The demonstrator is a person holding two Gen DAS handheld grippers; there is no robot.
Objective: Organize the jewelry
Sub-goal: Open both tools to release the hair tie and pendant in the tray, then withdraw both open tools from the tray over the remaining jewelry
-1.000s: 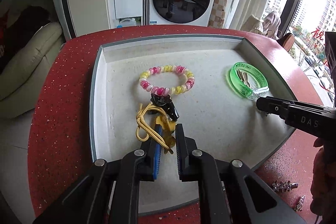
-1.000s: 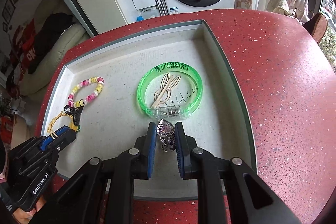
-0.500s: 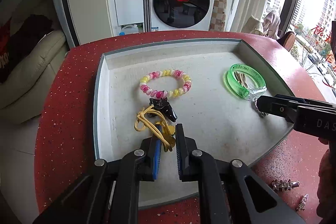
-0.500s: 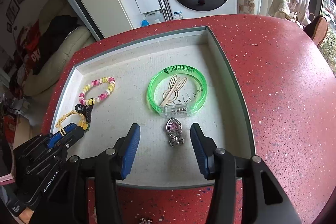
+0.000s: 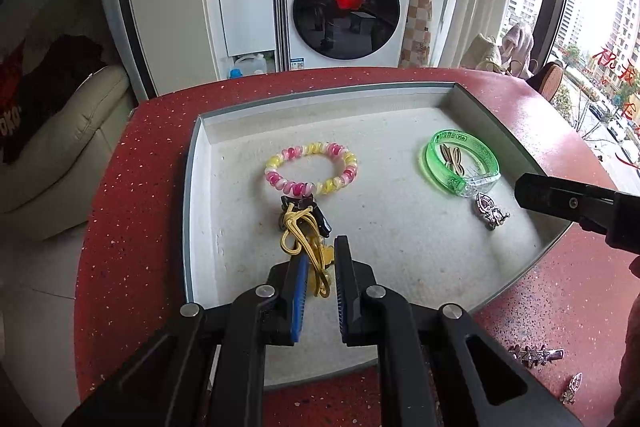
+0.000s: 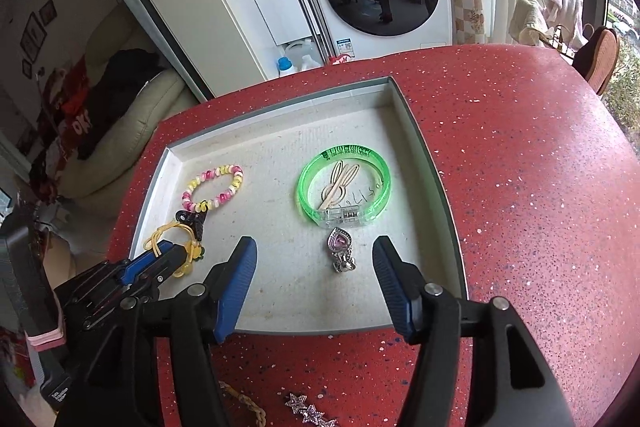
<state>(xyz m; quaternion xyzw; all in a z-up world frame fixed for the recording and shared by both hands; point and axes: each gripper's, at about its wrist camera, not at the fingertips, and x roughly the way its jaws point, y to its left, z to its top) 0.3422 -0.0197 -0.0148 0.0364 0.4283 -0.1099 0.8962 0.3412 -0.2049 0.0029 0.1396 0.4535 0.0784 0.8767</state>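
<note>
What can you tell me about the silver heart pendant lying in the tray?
The silver heart pendant is a small metal charm: a heart-shaped frame around a pink stone, with a knobbly silver cluster hanging below. It lies flat on the tray's pale lining, just in front of the green bangle's clear clasp; whether they touch is unclear. The right gripper, jaws opening, stands apart on either side, not touching it.

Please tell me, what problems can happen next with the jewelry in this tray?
1. The yellow cord charm, pinched in the left tongs, lies against the black clip; pulling may drag the clip and beaded bracelet.
2. The heart pendant sits near the right tongs, whose jaws are opening; a careless move could knock it.
</note>
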